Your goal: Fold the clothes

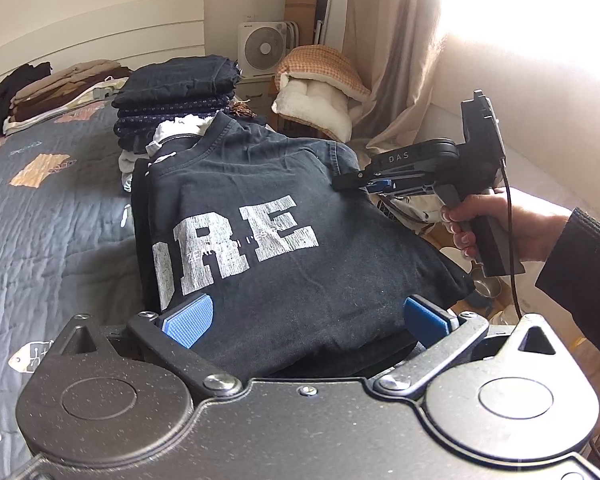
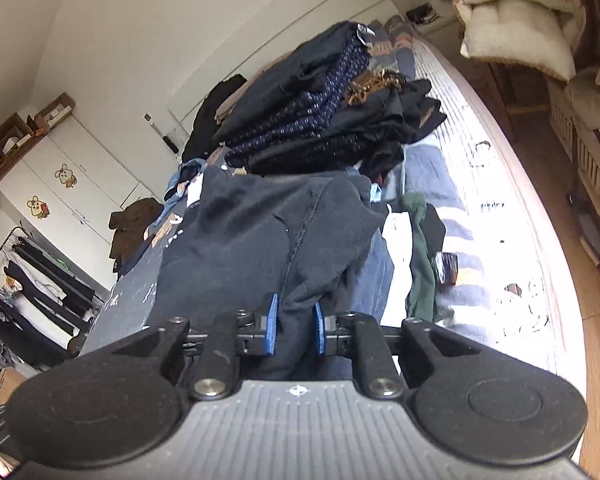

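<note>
Left wrist view, nearest first: the left gripper [image 1: 306, 322] fills the bottom of the frame, its two blue-padded fingers [image 1: 192, 318] spread wide apart, one at each side of the near hem of a dark T-shirt [image 1: 268, 248]. Neither pad is pinching the cloth.

The T-shirt lies folded on a grey quilted bedspread [image 1: 52, 208], near the bed's right edge. Its long axis runs from near to far, hem toward the camera and neck opening at the far end, leaning slightly left. Large faded white letters reading "RE" run across the chest, right way up from this side.

At the shirt's far right shoulder, the right gripper [image 1: 350, 182] comes in from the right, held by a hand [image 1: 496, 228] in a dark sleeve. Right wrist view shows its blue pads [image 2: 273, 322] drawn close together with a bunched fold of the dark fabric [image 2: 260, 240] clamped between them.

Just beyond the collar stands a tall stack of folded dark clothes [image 1: 176, 96], some with a small dotted pattern. Farther left on the bed lies a lower pile of brown and beige clothes [image 1: 60, 92]. Past the bed's far right corner sit a white fan [image 1: 264, 48] and a rolled cream and orange blanket [image 1: 320, 88], with a curtain [image 1: 396, 60] beside a bright window. Right wrist view also shows a white wardrobe [image 2: 72, 184] and a clothes rack [image 2: 32, 280] at far left.
</note>
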Motion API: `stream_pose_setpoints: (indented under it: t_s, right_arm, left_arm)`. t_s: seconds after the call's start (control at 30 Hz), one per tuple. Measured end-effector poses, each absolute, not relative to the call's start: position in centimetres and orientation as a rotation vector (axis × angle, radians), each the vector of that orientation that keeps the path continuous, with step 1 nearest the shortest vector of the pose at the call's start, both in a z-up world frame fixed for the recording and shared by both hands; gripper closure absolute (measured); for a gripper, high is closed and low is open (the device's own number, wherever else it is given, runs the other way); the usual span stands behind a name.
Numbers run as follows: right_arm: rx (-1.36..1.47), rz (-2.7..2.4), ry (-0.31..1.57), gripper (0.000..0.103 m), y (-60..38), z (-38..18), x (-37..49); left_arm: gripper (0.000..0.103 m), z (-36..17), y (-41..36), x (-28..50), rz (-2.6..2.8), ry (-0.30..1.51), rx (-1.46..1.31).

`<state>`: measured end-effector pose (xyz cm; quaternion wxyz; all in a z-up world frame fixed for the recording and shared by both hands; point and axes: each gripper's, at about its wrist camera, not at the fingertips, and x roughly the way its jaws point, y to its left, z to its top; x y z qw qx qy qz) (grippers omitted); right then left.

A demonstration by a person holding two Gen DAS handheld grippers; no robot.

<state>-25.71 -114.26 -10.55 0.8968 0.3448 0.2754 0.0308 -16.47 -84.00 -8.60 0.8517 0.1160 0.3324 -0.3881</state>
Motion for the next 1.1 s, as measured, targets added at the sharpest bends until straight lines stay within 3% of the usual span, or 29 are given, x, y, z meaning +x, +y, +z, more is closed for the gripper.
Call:
stream_pose_setpoints:
  t_s: [0.03, 0.1, 0.3, 0.63, 1.1]
  right_arm:
    - [0.723, 0.068, 0.561, 0.083, -114.4, -10.7, -26.0]
    - [0.732, 0.051, 0.536, 0.071, -114.6, -10.0, -26.9]
    - [0.803, 0.126, 0.494, 0.067, -113.3, -7.2, -30.2]
    - [0.869, 0.219, 0.577, 0.066, -110.4, -10.1, -30.3]
    - [0.861, 0.266, 0.617, 0.062, -105.3, -9.7, -32.6]
  left_arm:
    - [0.0, -8.6, -83.9, -16.4, -0.818, 0.7, 0.243]
    - [0.0, -8.5, -83.7, -16.3, -0.82, 0.701, 0.24]
    - [0.0, -8.4, -84.0, -16.8, -0.836, 0.699, 0.22]
    - [0.0, -7.9, -82.9, -18.0, -0.846, 0.684, 0.212]
    - [0.0, -7.7, -81.4, -18.7, -0.852, 0.675, 0.206]
